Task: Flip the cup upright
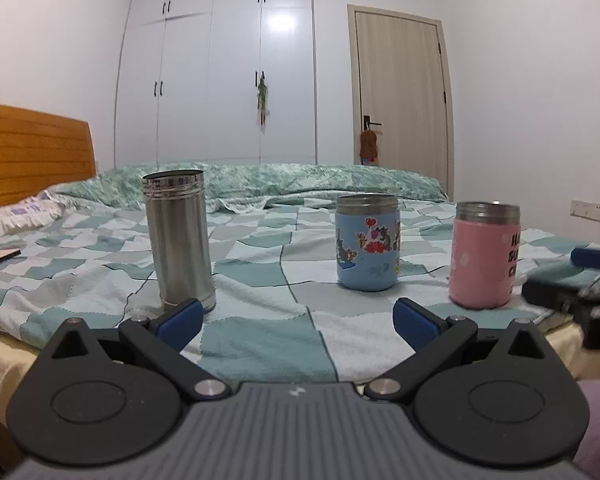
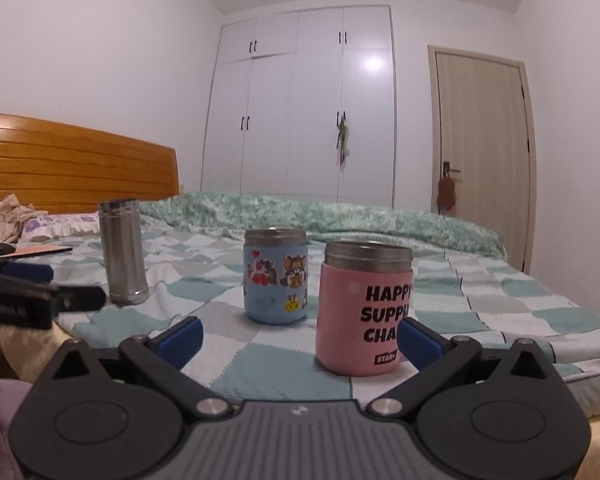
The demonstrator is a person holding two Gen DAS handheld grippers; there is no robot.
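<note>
Three cups stand upright, mouths up, on the checkered bedspread [image 1: 260, 344]. A tall steel cup [image 1: 179, 242] is on the left, a blue cartoon cup [image 1: 367, 242] in the middle, a pink lettered cup [image 1: 485, 254] on the right. In the right wrist view they show as the steel cup [image 2: 123, 252], blue cup [image 2: 276, 277] and pink cup [image 2: 363, 309]. My left gripper [image 1: 298, 322] is open and empty, short of the cups. My right gripper [image 2: 300, 338] is open and empty, the pink cup just ahead near its right finger.
The bed has a wooden headboard [image 1: 32, 148] at left and a bunched green blanket [image 1: 300, 180] behind the cups. A white wardrobe [image 1: 216, 64] and a door [image 1: 400, 92] stand beyond. The other gripper shows at each view's edge [image 1: 572, 292] [image 2: 28, 296].
</note>
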